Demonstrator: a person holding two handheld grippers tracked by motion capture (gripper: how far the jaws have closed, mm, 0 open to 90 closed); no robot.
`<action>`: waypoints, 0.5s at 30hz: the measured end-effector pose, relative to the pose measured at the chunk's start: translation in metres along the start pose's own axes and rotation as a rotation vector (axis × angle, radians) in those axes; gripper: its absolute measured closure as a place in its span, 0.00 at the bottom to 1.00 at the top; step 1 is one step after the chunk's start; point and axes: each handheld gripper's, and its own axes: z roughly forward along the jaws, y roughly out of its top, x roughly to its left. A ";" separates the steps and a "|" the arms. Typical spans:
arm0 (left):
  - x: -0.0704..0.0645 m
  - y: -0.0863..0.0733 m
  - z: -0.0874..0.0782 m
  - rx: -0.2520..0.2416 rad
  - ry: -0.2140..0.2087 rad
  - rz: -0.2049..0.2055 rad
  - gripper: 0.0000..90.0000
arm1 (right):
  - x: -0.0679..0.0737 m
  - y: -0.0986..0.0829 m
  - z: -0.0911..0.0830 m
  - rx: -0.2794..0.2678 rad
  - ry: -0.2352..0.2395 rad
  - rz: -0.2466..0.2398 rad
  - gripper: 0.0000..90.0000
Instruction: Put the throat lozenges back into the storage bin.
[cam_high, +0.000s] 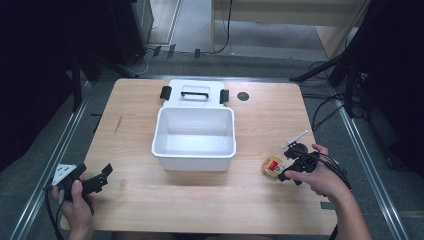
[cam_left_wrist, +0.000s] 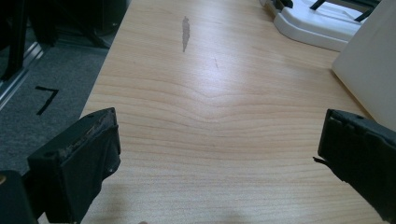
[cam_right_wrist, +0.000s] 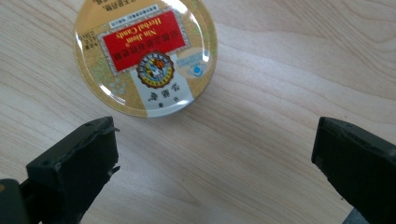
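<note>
Round tin (cam_right_wrist: 145, 58) with gold rim and red label lies flat on the wooden table (cam_high: 140, 200), lid side up, near the table's right front area. In the right gripper view it sits just ahead of the jaws and toward the left one, clear of both, not between them. Right gripper (cam_high: 295, 167) held low over the table just beside the tin, jaws spread wide, nothing in them. In the high view the tin (cam_high: 273, 167) shows at the gripper's left tip; whether they touch there I cannot tell.

White open bin (cam_high: 194, 137) stands mid-table, well left of the tin; its lid (cam_high: 195, 93) with black handle and clips lies flat behind it.

Left gripper (cam_high: 97, 181) held at the table's front left corner, well apart from tin and bin. Jaws wide, empty, over bare wood in the left gripper view; bin wall (cam_left_wrist: 371, 70) at the right edge there.
</note>
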 end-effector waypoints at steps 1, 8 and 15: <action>0.000 0.000 0.000 0.000 0.000 0.000 0.00 | 0.001 0.002 0.000 0.009 0.002 -0.002 0.01; -0.001 0.000 0.000 0.002 0.000 0.000 0.00 | 0.006 0.015 0.001 0.029 0.000 -0.026 0.01; 0.000 0.000 0.000 0.002 -0.001 -0.001 0.00 | 0.015 0.029 0.005 0.053 0.010 -0.054 0.01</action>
